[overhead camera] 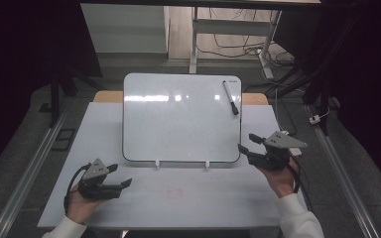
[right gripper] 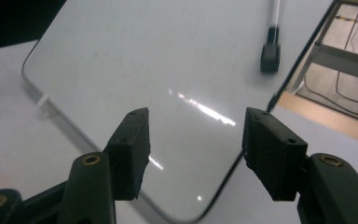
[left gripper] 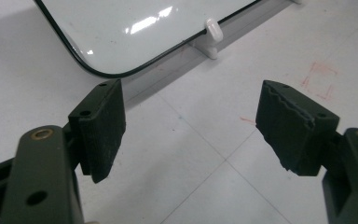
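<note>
Left gripper (overhead camera: 120,175) held with jaws spread wide and nothing between them, hovering over the near-left part of the white table (overhead camera: 188,198), gripped by the left hand (overhead camera: 82,206) coming in from the near edge. In the left gripper view (left gripper: 191,126), jaws seen well apart over bare tabletop, touching nothing, with faint red marks (left gripper: 319,81) on the surface to the right. Right gripper (overhead camera: 246,143) likewise wide open and empty, carried by the right hand (overhead camera: 284,181) at the near-right corner of the whiteboard (overhead camera: 181,116), jaws pointing left toward the board's edge. In the right gripper view (right gripper: 196,144), both jaws seen apart above the board's glossy surface (right gripper: 144,60), not touching it as far as could be told. Whiteboard propped tilted in the middle of the table, resting on two small white clips (overhead camera: 157,163) along its near edge; one clip (left gripper: 213,30) close beyond the left gripper's jaws. Black-capped marker (overhead camera: 230,97) lying on the board near its far-right corner, well beyond the right gripper and far from the left one; also seen far up in the right gripper view (right gripper: 271,46). Beyond the table, a desk frame (overhead camera: 228,29) and loose cables (overhead camera: 238,49) on the floor. Nothing standing between the right gripper and the marker but open board.
</note>
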{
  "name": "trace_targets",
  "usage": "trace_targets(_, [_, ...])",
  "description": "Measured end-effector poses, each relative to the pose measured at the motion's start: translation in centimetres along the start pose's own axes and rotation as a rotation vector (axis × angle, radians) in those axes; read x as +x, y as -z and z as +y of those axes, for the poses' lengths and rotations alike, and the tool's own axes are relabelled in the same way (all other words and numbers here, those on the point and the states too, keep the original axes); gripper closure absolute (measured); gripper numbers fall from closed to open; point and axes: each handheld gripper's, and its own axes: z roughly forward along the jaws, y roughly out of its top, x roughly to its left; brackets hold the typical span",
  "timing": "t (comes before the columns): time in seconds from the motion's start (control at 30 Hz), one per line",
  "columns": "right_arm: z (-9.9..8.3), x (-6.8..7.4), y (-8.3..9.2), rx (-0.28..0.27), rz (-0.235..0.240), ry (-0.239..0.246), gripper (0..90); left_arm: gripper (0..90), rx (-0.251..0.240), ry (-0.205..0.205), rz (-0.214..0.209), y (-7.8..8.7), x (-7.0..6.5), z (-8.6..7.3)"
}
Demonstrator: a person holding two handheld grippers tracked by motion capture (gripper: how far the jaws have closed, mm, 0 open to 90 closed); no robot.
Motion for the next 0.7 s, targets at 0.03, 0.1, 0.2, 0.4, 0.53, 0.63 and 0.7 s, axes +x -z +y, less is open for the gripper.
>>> trace_targets(0.03, [-0.7, 0.0, 0.4, 0.004, 0.004, -0.008, 41.8, 25.1, 0.000, 0.001, -0.002, 0.0, 0.0, 0.0])
trace_targets(0.1, [-2.0, 0.0, 0.9, 0.021, 0.005, -0.017, 41.8, 25.1, 0.003, 0.000, -0.002, -0.1, 0.0, 0.0])
trace_targets(0.2, [-3.7, 0.0, 1.6, 0.042, 0.001, -0.025, 41.7, 25.1, 0.002, -0.002, -0.005, -0.2, -0.1, 0.0])
trace_targets(0.4, [-6.4, -0.4, 2.4, 0.069, -0.015, -0.052, 41.5, 25.1, 0.006, -0.004, -0.015, -0.3, -0.3, -0.1])
trace_targets(0.53, [-7.7, -0.8, 2.4, 0.086, -0.026, -0.067, 41.5, 25.1, 0.013, -0.007, -0.021, -0.4, -0.3, -0.2])
trace_targets(0.63, [-8.1, -0.8, 2.0, 0.103, -0.026, -0.058, 41.4, 25.1, 0.011, -0.009, -0.020, -0.5, -0.4, -0.3])
trace_targets(0.7, [-8.1, -0.8, 1.8, 0.106, -0.022, -0.055, 41.4, 25.1, 0.009, -0.011, -0.021, -0.5, -0.5, -0.3])
